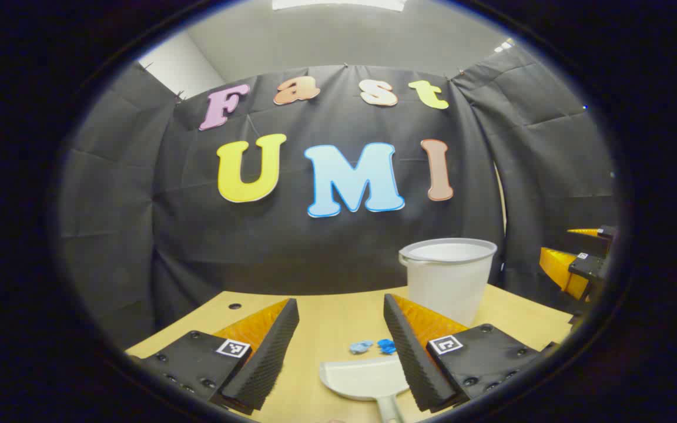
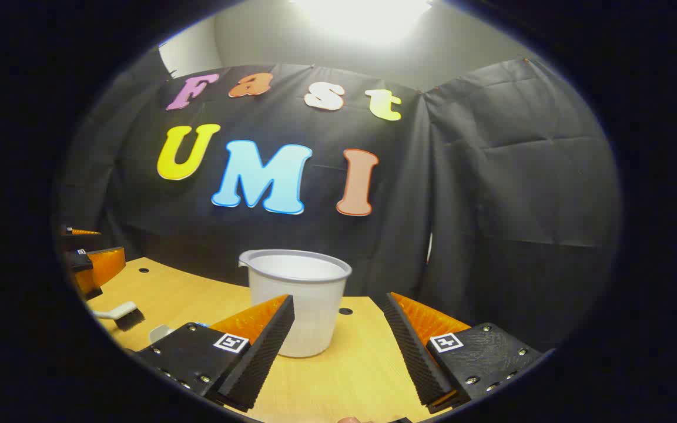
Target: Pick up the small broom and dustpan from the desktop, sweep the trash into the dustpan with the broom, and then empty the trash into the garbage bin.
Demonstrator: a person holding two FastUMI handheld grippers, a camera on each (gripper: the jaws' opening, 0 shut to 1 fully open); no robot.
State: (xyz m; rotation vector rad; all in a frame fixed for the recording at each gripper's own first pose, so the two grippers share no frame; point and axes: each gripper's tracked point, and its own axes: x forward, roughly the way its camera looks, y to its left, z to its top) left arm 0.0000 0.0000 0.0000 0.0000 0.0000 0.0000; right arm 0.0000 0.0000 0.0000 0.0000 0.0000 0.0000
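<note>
In the left gripper view, the left gripper hangs above the desk with its two fingers wide apart and nothing between them. The white dustpan lies flat on the desk near the bottom edge, partly behind the right finger of this gripper; its handle points toward the camera. Just beyond the pan's front edge lie two small pieces of blue trash, close to each other. Farther back and to the right stands the white bin, upright, well apart from the trash. At the right edge of this view, the orange and black fingers of the right gripper show, off the desk's side; from here it cannot be told how far they are open.

In the right gripper view, the right gripper is also wide open and holds nothing. The bin stands straight ahead of it, partly behind its left finger. At the far left the broom lies on the desk, bristles dark, handle white. A corner of the dustpan shows just beside it. The left gripper shows above the broom.
</note>
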